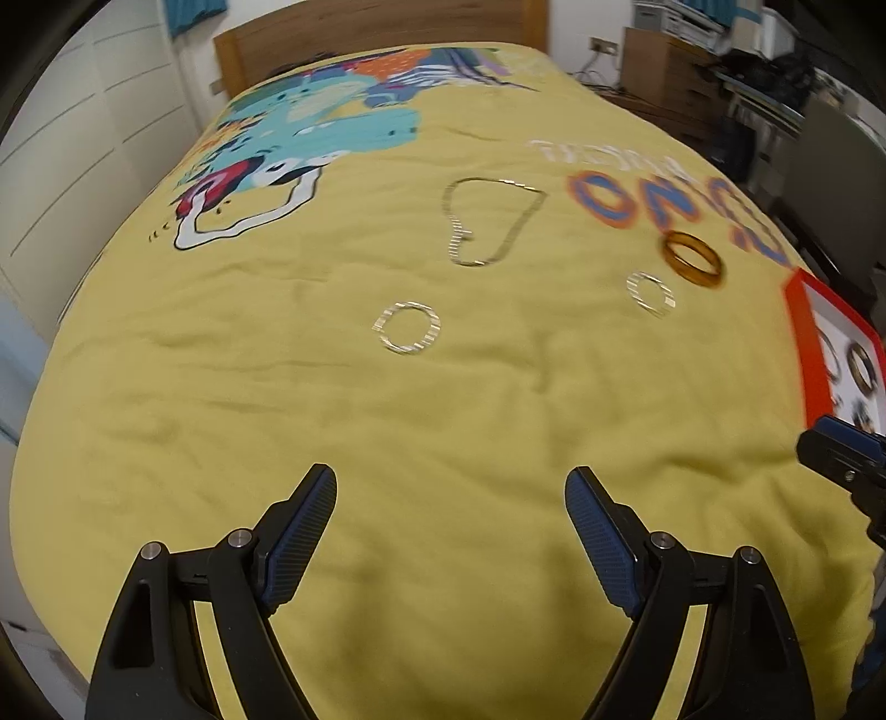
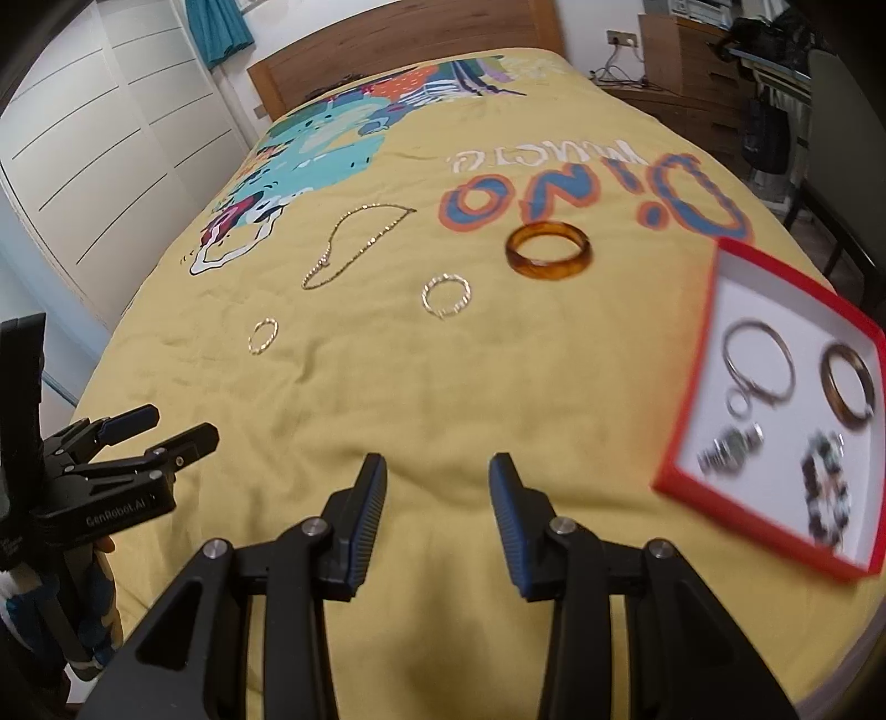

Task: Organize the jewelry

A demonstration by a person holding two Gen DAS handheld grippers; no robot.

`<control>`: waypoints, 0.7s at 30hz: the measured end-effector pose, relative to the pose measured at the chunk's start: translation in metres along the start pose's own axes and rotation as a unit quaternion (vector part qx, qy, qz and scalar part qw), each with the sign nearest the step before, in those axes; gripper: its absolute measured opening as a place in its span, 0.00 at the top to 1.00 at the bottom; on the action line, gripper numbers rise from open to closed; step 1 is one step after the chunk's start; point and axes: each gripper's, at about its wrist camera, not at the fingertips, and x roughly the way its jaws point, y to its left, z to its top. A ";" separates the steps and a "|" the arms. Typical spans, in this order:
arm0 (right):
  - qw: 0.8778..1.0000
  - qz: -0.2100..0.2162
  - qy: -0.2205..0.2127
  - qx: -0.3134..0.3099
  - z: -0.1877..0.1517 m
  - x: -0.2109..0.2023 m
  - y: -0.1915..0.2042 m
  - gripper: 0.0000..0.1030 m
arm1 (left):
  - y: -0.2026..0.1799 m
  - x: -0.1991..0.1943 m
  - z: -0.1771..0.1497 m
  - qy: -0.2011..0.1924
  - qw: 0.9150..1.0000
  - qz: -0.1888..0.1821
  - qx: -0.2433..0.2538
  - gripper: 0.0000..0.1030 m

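Observation:
On the yellow bedspread (image 2: 443, 399) lie a gold chain (image 2: 354, 243) (image 1: 487, 221), an amber bangle (image 2: 548, 271) (image 1: 699, 278), and two thin sparkly rings (image 2: 425, 296) (image 2: 272, 330), seen again in the left wrist view (image 1: 634, 285) (image 1: 382, 324). A red-rimmed box (image 2: 689, 376) (image 1: 797, 343) at the right holds silver hoops, another amber bangle, a watch and a beaded bracelet. My left gripper (image 1: 451, 473) (image 2: 180, 423) hovers open over bare cloth, short of the nearer ring. My right gripper (image 2: 437, 459) is open too, with nothing between its fingers, left of the box.
A wooden headboard (image 2: 398, 50) closes the far end of the bed. White wardrobe doors (image 2: 99, 138) run along the left side. Wooden furniture, cables and dark clutter (image 2: 720, 66) stand past the right edge. The box sits close to the bed's right edge.

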 end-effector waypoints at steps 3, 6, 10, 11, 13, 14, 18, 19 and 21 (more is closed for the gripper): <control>1.000 -0.002 0.004 -0.008 0.019 0.016 0.003 0.64 | 0.014 0.017 0.015 0.006 1.000 0.002 -0.011 0.16; 1.000 -0.003 0.008 -0.010 0.040 0.038 0.004 0.64 | 0.022 0.037 0.033 0.013 1.000 0.001 -0.017 0.16; 1.000 -0.003 0.017 -0.005 0.065 0.067 0.000 0.64 | 0.026 0.066 0.056 0.022 1.000 0.009 -0.014 0.16; 1.000 -0.005 0.019 -0.004 0.069 0.072 -0.001 0.64 | 0.028 0.072 0.060 0.025 1.000 0.011 -0.014 0.16; 1.000 -0.006 0.024 -0.001 0.079 0.086 -0.003 0.64 | 0.030 0.083 0.066 0.029 0.999 0.013 -0.015 0.16; 1.000 -0.006 0.026 0.001 0.083 0.093 -0.003 0.64 | 0.032 0.088 0.068 0.031 0.999 0.015 -0.017 0.16; 0.999 -0.010 0.034 0.000 0.093 0.116 -0.003 0.62 | 0.035 0.103 0.072 0.039 0.999 0.016 -0.020 0.16; 0.999 -0.011 0.037 0.001 0.095 0.122 -0.003 0.58 | 0.036 0.106 0.072 0.041 0.999 0.014 -0.022 0.16; 0.999 -0.016 0.041 0.002 0.098 0.132 -0.004 0.57 | 0.038 0.112 0.072 0.045 0.999 0.010 -0.027 0.16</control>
